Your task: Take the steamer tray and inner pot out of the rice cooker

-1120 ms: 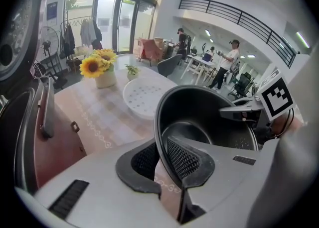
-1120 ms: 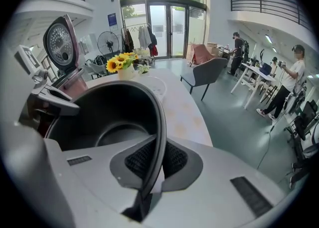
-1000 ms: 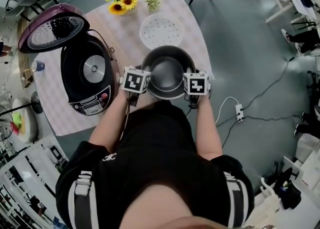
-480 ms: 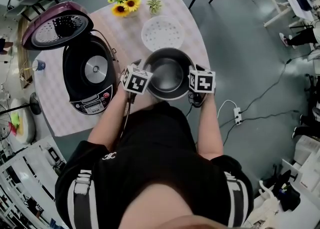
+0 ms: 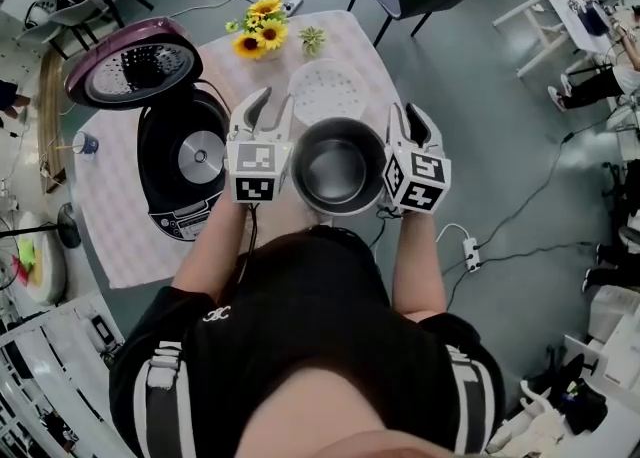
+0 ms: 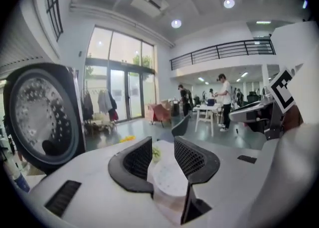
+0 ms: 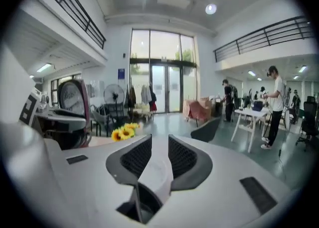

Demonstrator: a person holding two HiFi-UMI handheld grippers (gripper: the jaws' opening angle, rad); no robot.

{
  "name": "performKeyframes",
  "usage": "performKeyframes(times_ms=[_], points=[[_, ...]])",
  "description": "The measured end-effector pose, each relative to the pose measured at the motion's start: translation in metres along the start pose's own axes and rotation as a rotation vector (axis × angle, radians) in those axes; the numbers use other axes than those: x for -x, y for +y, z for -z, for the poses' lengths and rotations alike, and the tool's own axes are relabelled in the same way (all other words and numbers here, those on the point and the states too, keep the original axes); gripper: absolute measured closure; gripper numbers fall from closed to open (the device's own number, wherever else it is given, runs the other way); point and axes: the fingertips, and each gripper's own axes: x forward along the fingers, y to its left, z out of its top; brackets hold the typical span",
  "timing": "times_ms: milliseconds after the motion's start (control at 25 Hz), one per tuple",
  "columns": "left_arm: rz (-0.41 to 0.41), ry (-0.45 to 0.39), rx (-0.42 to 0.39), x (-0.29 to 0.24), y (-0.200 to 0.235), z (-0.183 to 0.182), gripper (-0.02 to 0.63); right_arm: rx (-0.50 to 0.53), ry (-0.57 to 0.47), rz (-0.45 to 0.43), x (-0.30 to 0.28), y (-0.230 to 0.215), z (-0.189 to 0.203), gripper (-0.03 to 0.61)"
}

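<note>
On table (image 5: 120, 236): inner pot (image 5: 338, 171) upright, mouth up.

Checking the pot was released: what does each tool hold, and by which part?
Nothing. The left tool and right tool have just been opening; their jaws stand apart and empty, either side of the pot.

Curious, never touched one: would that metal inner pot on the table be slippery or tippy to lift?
The inner pot looks like smooth, shiny metal, so probably rigid and slippery. It appears empty, so likely light. Sitting wide and upright, it seems unlikely to tip.
</note>
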Motion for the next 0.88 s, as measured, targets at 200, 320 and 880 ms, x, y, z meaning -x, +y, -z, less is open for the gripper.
performKeyframes(times_ms=[200,320,880], points=[[-0.059,-0.187,0.003,0.042,0.024,-0.062,0.480,-0.025,-0.367,-0.029,0.038,0.024,-0.099,0.494],[-0.091,-0.264,-0.007,0.072,0.035,-0.088,0.494,-0.024,-0.501,-0.061,0.060,0.042,-0.138,0.495],[-0.116,-0.312,0.139,0.140,0.089,-0.100,0.611,0.018,-0.562,-0.164,0.081,0.122,-0.167,0.577]])
